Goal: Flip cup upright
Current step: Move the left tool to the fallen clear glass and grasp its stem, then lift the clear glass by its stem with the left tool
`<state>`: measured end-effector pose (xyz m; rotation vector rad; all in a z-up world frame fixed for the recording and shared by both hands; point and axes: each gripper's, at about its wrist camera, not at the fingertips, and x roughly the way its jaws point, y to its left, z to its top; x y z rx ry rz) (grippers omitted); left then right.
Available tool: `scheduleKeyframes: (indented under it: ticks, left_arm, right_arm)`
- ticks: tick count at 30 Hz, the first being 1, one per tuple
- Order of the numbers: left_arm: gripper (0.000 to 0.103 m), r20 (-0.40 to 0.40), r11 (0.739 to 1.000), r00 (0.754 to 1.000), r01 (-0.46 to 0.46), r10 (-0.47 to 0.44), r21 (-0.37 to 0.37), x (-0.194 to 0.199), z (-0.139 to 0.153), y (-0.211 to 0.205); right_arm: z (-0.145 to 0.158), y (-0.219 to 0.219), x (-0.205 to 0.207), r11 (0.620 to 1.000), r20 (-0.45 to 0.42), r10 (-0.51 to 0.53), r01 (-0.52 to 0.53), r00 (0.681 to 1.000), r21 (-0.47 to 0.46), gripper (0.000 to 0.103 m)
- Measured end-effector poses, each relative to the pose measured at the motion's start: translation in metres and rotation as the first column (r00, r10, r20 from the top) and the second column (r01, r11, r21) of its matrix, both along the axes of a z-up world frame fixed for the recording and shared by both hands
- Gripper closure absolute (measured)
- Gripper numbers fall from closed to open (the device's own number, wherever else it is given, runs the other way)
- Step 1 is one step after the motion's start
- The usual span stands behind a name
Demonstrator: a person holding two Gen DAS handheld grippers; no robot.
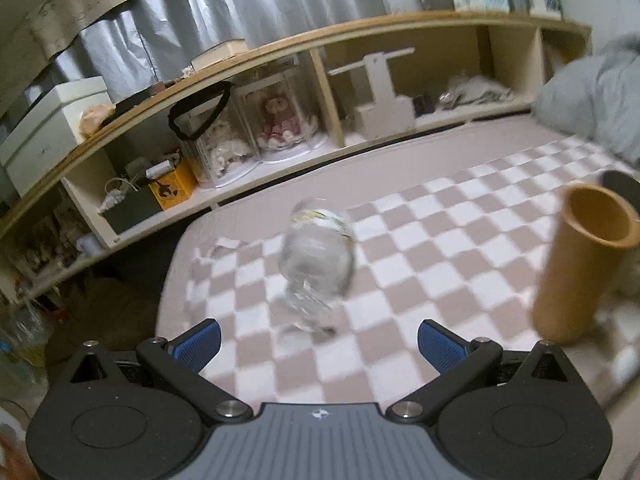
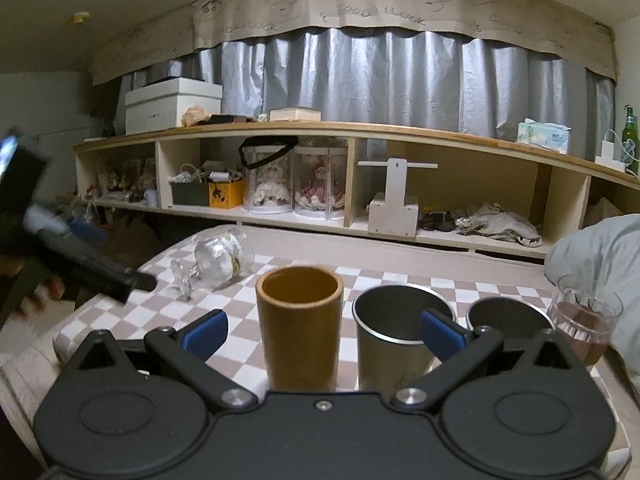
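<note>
Blue-padded and spread wide, the left gripper (image 1: 318, 344) held nothing, hovering low over the checkered cloth (image 1: 420, 248). Dead ahead of it, just beyond the fingertips, the stemmed glass cup (image 1: 318, 256) lay on its side, foot toward the gripper, bowl pointing away to the far edge. Right gripper (image 2: 324, 334) was likewise released, parked well to the right behind the upright brown cup (image 2: 299, 320) and steel cup (image 2: 394, 336). That glass looked light, stiff, slick and breakable; the bowl seemed the safer hold, not the thin stem.

Black linkage arms, blue ribbed jaws, silver screws.
</note>
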<state>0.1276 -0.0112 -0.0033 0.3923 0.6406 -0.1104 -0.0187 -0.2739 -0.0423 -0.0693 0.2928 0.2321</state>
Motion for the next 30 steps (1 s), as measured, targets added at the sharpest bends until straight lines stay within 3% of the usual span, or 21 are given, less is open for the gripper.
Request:
scheduleKeyframes:
  ticks: [6,9,12,14,15,17,20,25,28,30]
  left_arm:
    - [0.000,-0.108,0.975,0.994,0.012,0.012,0.222,0.070,0.000,-0.016]
    - [0.000,-0.156,0.957,0.988,0.046,-0.001,0.288,0.099,-0.006,-0.023]
    - [0.009,-0.252,0.942,0.967,0.100,-0.017,0.320,0.123,-0.019,-0.028]
    - [0.021,-0.323,0.937,0.946,0.112,0.002,0.332,0.137,-0.030,-0.030]
    - [0.024,-0.365,0.938,0.931,0.118,0.010,0.327,0.143,-0.036,-0.030]
    - [0.043,-0.429,0.942,0.903,0.119,0.030,0.314,0.151,-0.046,-0.028]
    - [0.057,-0.488,0.960,0.872,0.096,0.047,0.264,0.158,-0.052,-0.026]
    - [0.081,-0.488,0.977,0.867,0.007,0.100,0.212,0.166,-0.049,-0.020]
    - [0.082,-0.502,0.993,0.860,-0.050,0.096,0.105,0.163,-0.038,-0.014]
    - [0.083,-0.507,0.996,0.858,-0.049,0.083,0.080,0.153,-0.036,-0.020]
  right_arm:
    - [-0.009,-0.001,0.001,0.999,-0.025,0.029,-0.029,0.999,-0.013,0.000]
    - [-0.011,-0.005,0.003,1.000,-0.042,0.029,-0.029,0.999,0.004,0.000]
    - [-0.013,-0.011,0.005,0.998,-0.061,0.047,-0.045,0.997,0.038,0.000]
    - [-0.015,-0.014,0.006,0.998,-0.067,0.051,-0.048,0.996,0.051,0.000]
    - [-0.016,-0.016,0.006,0.997,-0.066,0.049,-0.045,0.997,0.057,0.000]
    - [-0.017,-0.019,0.007,0.997,-0.068,0.046,-0.042,0.997,0.063,0.000]
    - [-0.017,-0.023,0.009,0.996,-0.071,0.044,-0.038,0.996,0.083,0.000]
    - [-0.019,-0.031,0.011,0.992,-0.082,0.042,-0.032,0.996,0.122,0.000]
    - [-0.018,-0.033,0.011,0.991,-0.092,0.042,-0.029,0.995,0.134,0.000]
    - [-0.018,-0.035,0.011,0.988,-0.092,0.048,-0.034,0.995,0.148,0.000]
